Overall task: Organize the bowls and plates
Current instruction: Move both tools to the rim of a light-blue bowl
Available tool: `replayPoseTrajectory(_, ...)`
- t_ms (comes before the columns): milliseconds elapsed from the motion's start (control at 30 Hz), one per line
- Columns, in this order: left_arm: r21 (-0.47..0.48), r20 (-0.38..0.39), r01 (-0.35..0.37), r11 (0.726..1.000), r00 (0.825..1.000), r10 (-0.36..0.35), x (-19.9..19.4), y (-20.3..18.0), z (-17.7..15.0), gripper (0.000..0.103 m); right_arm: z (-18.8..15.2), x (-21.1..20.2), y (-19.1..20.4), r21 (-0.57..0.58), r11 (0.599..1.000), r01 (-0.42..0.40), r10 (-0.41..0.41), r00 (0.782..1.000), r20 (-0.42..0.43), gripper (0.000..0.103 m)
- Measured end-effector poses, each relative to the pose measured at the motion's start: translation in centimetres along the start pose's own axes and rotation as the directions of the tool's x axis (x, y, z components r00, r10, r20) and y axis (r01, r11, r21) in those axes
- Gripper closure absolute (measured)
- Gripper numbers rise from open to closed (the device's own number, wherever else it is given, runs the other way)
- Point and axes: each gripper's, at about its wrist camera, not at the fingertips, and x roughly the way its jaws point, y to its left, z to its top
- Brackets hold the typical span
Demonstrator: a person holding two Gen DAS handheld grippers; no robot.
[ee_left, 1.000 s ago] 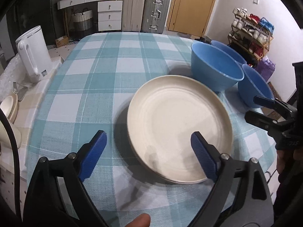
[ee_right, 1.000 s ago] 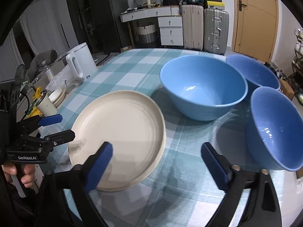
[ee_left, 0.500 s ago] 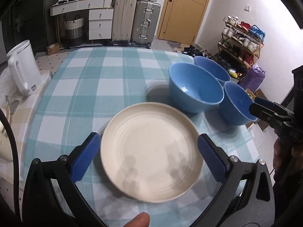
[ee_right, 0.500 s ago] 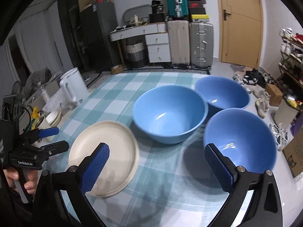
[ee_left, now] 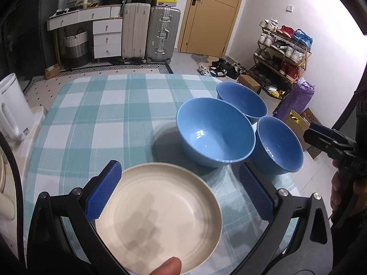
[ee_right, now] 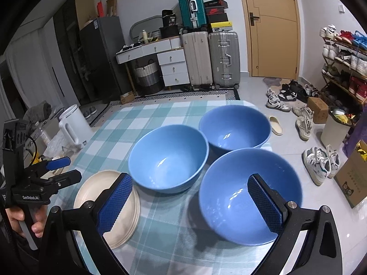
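Note:
A stack of cream plates (ee_left: 158, 215) lies on the near part of the checked table (ee_left: 91, 119); the right wrist view shows the plates (ee_right: 91, 194) at lower left. Three blue bowls stand side by side to their right: a large one (ee_left: 215, 133), a far one (ee_left: 243, 100) and a near one (ee_left: 278, 144). My left gripper (ee_left: 179, 169) hovers open above the plates, holding nothing. My right gripper (ee_right: 190, 177) hangs open and empty above the near bowl (ee_right: 243, 192) and the large bowl (ee_right: 167, 158). Each gripper also appears in the other's view, held by a hand.
A white kettle (ee_left: 11, 110) stands off the table's left side on a lower surface with small clutter. The bowls sit close to the table's right edge (ee_right: 268, 146). Beyond are suitcases, drawers, a door, shoes and a shoe rack.
Both grippers have drawn back and risen, so plates and bowls look smaller and farther off. The left jaws have spread a little wider. Plates and bowls have stayed in place.

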Motion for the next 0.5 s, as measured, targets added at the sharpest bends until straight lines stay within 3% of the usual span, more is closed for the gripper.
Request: replayPoseTrajectory(500, 0.045, -0.026, 0.009, 0.999, 1.0, -0.008, 5.0, -1.4, 6.2, 0.001, 4.3, 1.2, -3.5, 0.023, 0.999, 0.037, -0.037, 0.999, -0.01, 0.001)
